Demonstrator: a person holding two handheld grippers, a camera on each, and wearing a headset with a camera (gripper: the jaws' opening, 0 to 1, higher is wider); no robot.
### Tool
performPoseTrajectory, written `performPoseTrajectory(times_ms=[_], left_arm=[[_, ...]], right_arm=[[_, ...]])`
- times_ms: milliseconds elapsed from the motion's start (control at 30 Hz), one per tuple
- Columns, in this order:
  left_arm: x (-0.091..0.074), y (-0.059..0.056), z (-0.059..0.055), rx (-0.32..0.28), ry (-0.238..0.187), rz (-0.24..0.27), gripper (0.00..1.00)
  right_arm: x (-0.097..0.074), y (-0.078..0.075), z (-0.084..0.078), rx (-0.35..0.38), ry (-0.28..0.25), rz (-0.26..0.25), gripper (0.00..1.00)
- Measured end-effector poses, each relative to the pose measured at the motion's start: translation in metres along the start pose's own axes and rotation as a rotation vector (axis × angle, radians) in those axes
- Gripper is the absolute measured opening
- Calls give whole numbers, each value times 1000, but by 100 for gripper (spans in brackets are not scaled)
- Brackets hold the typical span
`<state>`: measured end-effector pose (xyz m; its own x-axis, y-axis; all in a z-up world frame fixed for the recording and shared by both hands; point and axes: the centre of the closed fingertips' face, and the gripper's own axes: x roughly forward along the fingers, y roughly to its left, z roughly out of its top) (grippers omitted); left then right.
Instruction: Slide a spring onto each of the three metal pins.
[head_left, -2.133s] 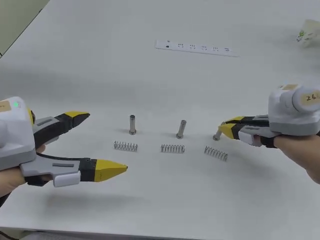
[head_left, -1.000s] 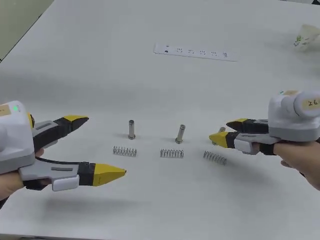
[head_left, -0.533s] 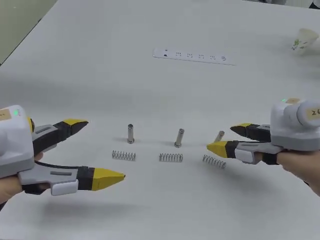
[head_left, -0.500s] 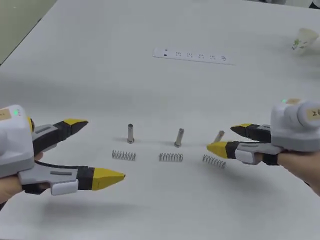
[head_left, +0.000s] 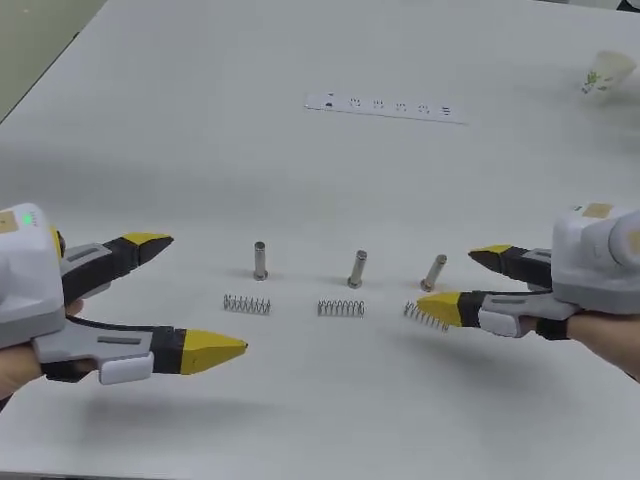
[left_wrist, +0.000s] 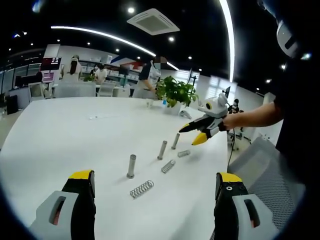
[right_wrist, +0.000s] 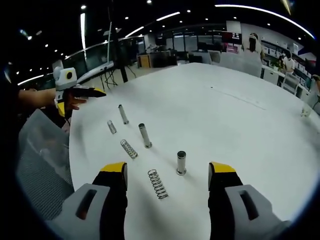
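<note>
Three metal pins stand upright in a row on the white table: left pin (head_left: 260, 260), middle pin (head_left: 357, 268), right pin (head_left: 434, 271). In front of each lies a spring: left spring (head_left: 247, 304), middle spring (head_left: 341, 308), right spring (head_left: 423, 314). My left gripper (head_left: 190, 297) is open at the left, well short of the left spring. My right gripper (head_left: 458, 278) is open, one tip just beside the right spring. Between the right gripper's (right_wrist: 167, 167) jaws I see the right pin (right_wrist: 181, 163) and right spring (right_wrist: 158, 183). The left gripper (left_wrist: 155, 177) faces the left pin (left_wrist: 131, 166) and left spring (left_wrist: 142, 188).
A white power strip (head_left: 385, 106) lies farther back on the table. A paper cup (head_left: 604, 72) stands at the far right. The table's left edge (head_left: 40, 70) runs diagonally at the upper left. A potted plant (left_wrist: 175, 90) stands beyond the table.
My right gripper has drawn back from the right pin, down and toward me, and its jaws have spread wider. The left gripper has barely moved. Pins and springs lie as before.
</note>
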<state>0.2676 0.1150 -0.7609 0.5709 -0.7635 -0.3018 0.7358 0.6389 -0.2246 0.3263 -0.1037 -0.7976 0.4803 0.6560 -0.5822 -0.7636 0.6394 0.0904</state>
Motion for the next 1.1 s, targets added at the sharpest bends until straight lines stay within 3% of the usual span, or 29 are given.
performPoseTrajectory(times_ms=[367,567,967,1100], left_arm=[[0,2,-1,0,1,3,98],[0,2,-1,0,-1,4,98],[-3,3,-2,-6,-4,12,98],[-3,3,-3,-4,-4,12,98]], right_arm=[[-2,3,-7,-16,23,11,63],[-4,5,-14,-26,53,22,61],[-6,14,-28,-19,137,60,48],[-4,15,-29,-49,157,57,47]])
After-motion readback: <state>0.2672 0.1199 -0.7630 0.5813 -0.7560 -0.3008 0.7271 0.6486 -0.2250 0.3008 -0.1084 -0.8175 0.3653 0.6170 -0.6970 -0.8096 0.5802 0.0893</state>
